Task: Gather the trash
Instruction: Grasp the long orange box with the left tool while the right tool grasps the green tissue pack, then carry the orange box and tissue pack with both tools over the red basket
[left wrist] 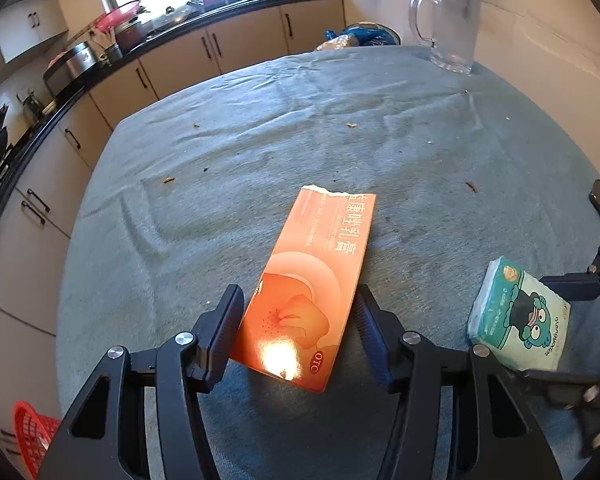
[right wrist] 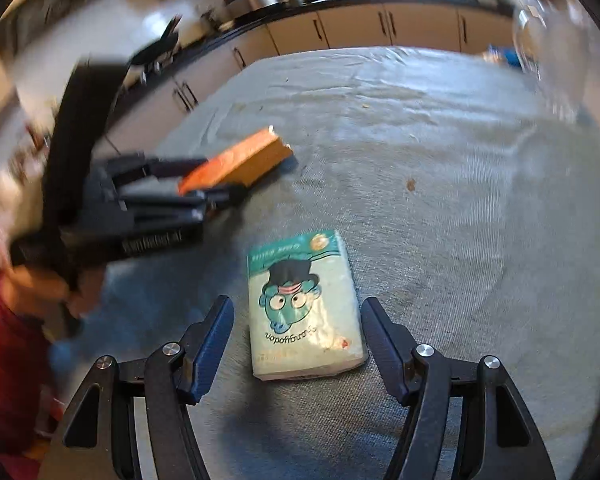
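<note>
An orange medicine box (left wrist: 312, 272) with a torn far end lies lengthwise on the grey tablecloth (left wrist: 260, 152). My left gripper (left wrist: 298, 292) is shut on its near half, a pad pressing each long side. In the right wrist view the same box (right wrist: 240, 160) sticks out of the left gripper (right wrist: 220, 180) at the left. A teal and white tissue pack (right wrist: 304, 312) with a cartoon face lies flat between the fingers of my right gripper (right wrist: 297, 304). That gripper is open, with a narrow strip of cloth showing on either side of the pack. In the left wrist view the pack (left wrist: 516, 320) sits at the right.
A clear glass pitcher (left wrist: 448, 28) stands at the table's far right. Small crumbs (left wrist: 352, 124) dot the cloth. A red basket (left wrist: 32, 436) sits on the floor at the lower left. Cabinets under a black counter (left wrist: 180, 52) run behind. A hand and red sleeve (right wrist: 8, 312) hold the left gripper.
</note>
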A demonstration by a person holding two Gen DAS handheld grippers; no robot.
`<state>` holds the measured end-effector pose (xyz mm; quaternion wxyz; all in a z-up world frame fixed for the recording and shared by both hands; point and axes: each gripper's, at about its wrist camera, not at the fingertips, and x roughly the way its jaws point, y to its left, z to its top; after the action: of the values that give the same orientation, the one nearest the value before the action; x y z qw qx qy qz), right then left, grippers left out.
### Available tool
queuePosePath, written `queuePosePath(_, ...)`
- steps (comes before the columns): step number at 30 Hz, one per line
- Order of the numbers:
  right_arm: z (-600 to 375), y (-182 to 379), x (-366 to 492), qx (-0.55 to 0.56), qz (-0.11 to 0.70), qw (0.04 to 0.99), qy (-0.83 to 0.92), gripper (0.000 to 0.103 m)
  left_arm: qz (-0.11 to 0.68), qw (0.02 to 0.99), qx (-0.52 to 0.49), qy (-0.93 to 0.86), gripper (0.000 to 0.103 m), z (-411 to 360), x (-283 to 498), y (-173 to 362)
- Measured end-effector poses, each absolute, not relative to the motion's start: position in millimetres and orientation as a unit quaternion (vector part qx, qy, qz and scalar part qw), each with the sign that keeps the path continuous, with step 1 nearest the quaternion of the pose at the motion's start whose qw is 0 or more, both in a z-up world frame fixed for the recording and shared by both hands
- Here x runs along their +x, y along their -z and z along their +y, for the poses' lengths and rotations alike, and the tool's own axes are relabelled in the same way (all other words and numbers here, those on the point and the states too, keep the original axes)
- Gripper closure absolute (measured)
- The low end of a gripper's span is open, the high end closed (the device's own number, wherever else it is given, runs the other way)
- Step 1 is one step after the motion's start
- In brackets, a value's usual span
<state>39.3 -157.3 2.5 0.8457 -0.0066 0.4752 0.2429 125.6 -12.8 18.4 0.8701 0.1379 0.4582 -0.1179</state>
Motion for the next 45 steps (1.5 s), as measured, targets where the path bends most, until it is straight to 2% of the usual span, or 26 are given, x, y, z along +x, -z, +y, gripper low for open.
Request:
queuePosePath(2, -153.4, -0.7, 36.1, -0.027, 0.468, 0.852, -0.235, 0.032, 0.454, 0.874, 0.128, 0.115, 0.048, -9.2, 121.9, -19.3)
queuePosePath(6, -160.0, -0.2, 37.0, -0.025, 0.457, 0.861, -0.222, 0.052, 0.442, 0.885, 0.091, 0.114, 0.05, 1.1, 105.8, -23.8)
queuePosePath(9, -167.7, -5.2, 39.1, -0.009, 0.446, 0.87, -0.209, 0.054, 0.426, 0.896, 0.065, 0.111, 0.053, 7.5, 92.7, -26.5)
queuePosePath(20, -181.0, -20.2, 44.0, 0.048, 0.401, 0.897, -0.177, 0.055, 0.354, 0.932, 0.014, 0.083, 0.055, 27.6, 75.1, -40.4)
queuePosePath(36, -173.9, -10.7, 48.8, 0.035, 0.421, 0.889, -0.175, 0.055, 0.426, 0.9, 0.018, 0.092, 0.055, 25.7, 95.1, -10.5)
queuePosePath(45, -175.2, -14.3, 44.3, 0.039, 0.41, 0.894, -0.177, 0.055, 0.418, 0.904, 0.009, 0.092, 0.055, 29.3, 92.3, -11.8)
